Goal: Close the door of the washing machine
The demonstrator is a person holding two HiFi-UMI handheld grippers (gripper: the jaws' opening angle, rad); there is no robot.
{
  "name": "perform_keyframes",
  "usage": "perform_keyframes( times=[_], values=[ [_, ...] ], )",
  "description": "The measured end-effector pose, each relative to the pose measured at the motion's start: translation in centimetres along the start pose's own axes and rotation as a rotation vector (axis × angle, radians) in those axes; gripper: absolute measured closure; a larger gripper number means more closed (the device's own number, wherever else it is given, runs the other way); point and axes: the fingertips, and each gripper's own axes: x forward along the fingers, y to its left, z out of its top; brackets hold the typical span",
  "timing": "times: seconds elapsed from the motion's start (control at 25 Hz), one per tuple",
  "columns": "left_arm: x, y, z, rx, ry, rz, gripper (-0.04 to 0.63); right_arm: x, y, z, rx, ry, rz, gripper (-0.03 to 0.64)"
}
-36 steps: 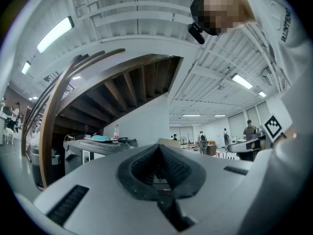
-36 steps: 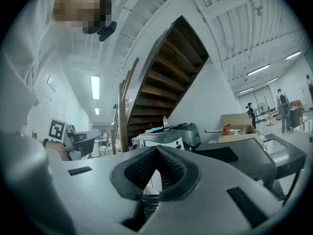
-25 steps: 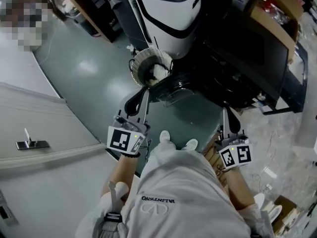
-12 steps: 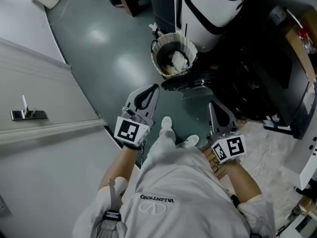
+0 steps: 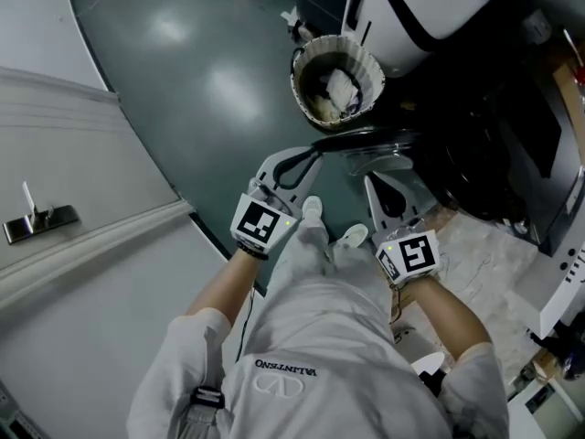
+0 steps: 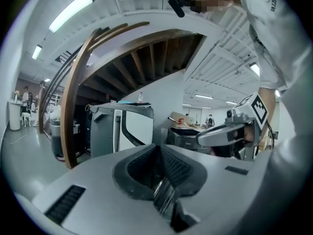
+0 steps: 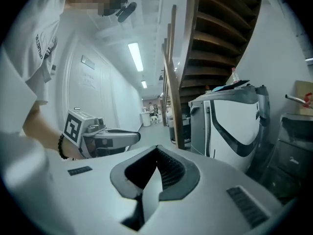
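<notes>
The dark washing machine (image 5: 484, 135) stands at the right of the head view. Its round glass door (image 5: 366, 141) hangs open toward me, seen nearly edge-on. My left gripper (image 5: 313, 156) points at the door's near rim from just short of it. Its jaws have just been opening and stand a slit apart, with nothing between them. My right gripper (image 5: 370, 181) is shut and empty, held low beside the door, just right of my shoes (image 5: 311, 210). In the left gripper view the machine (image 6: 188, 133) shows beyond the jaws, with the right gripper (image 6: 205, 140) alongside.
A round laundry basket (image 5: 334, 79) with clothes sits on the green floor just beyond the open door. A white-and-black appliance (image 5: 430, 7) stands behind it. A wooden staircase post (image 7: 182, 82) rises nearby. A grey door with a handle (image 5: 37, 222) is at the left.
Both grippers have dropped lower and drawn in toward my legs. The left one's jaws have parted a little. The basket and machine sit higher and further right in the head view.
</notes>
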Motion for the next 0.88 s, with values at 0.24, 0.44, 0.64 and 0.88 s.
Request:
perform_keyframes(
  times=[0.24,0.44,0.64,0.88],
  values=[
    [1.9,1.7,-3.5,-0.027,0.013,-0.027,0.551,3.2,-0.5,-2.7,0.000,0.049,0.020,0.605],
    [3.6,1.3,-6.7,-0.010,0.037,-0.071,0.529,5.1,-1.7,-5.5,0.021,0.066,0.026,0.605],
    [5.7,1.1,-10.2,0.058,0.060,-0.123,0.506,7.1,-2.9,-9.4,0.043,0.090,0.020,0.606],
    [8.3,1.3,-15.1,0.077,0.096,-0.165,0.488,8.5,-4.5,-13.9,0.054,0.111,0.014,0.606]
  ],
)
